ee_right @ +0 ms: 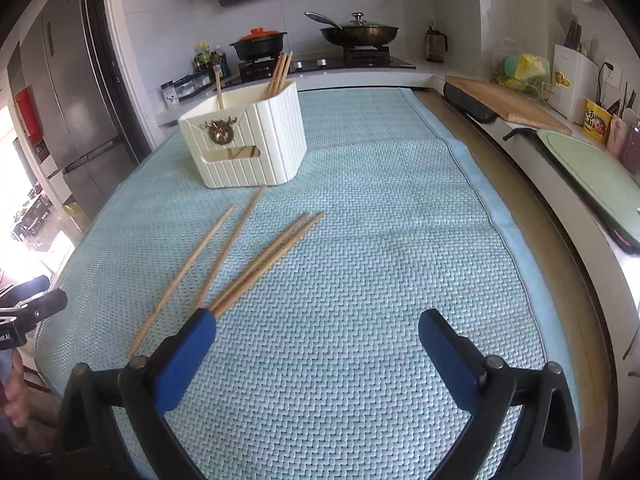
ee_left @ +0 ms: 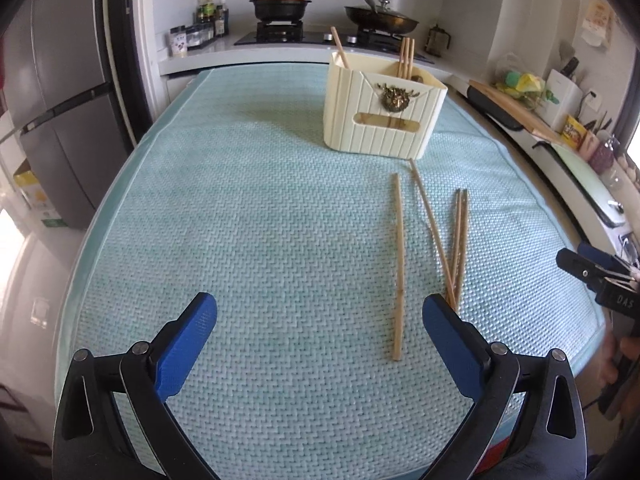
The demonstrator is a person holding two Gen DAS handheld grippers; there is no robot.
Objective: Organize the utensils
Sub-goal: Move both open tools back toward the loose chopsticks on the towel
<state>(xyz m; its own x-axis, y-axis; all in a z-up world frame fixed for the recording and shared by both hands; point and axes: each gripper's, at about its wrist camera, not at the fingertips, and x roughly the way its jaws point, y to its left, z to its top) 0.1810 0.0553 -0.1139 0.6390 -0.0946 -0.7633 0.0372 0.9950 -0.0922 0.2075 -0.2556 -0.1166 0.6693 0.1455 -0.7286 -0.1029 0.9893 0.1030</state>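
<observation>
1. Left claw (ee_left: 320, 312) spread wide, nothing between the blue pads, low over the mat (ee_left: 260, 220). Its right pad sits over the near ends of the crossed chopsticks; contact can't be judged.
2. Right claw (ee_right: 316, 328) also wide open, gripping nothing. Its left pad covers the near ends of the paired chopsticks (ee_right: 268, 260); touching or just above, can't tell.
3. Each claw: black rigid arms with round pivot bolts, blue textured pads, blunt rounded tips.
4. Four loose chopsticks lie flat on the mat, in front of the holder (ee_left: 380, 108): slim light wood, straight, tapered.
5. One single stick (ee_left: 399, 268) lies apart on the left. One long stick (ee_left: 432, 228) runs diagonally from the holder's base and crosses a close-lying pair (ee_left: 460, 240) near the claw end.
6. Holder: cream plastic, ribbed vertical walls, rounded corners, oblong slot cut low in the front, brass-coloured ornament (ee_left: 396, 96) on the front face.
7. In the holder: three chopsticks (ee_left: 406, 58) upright together in one section, one more (ee_left: 340, 48) leaning alone in the other.
8. Mat: pale teal woven fabric, herringbone texture, smooth hemmed border, covering the bench.
9. Behind: white counter with a gas hob, black pot with orange lid (ee_left: 282, 2), dark pan with glass lid (ee_left: 380, 16). Wooden cutting board (ee_right: 508, 104) on the right side counter.
</observation>
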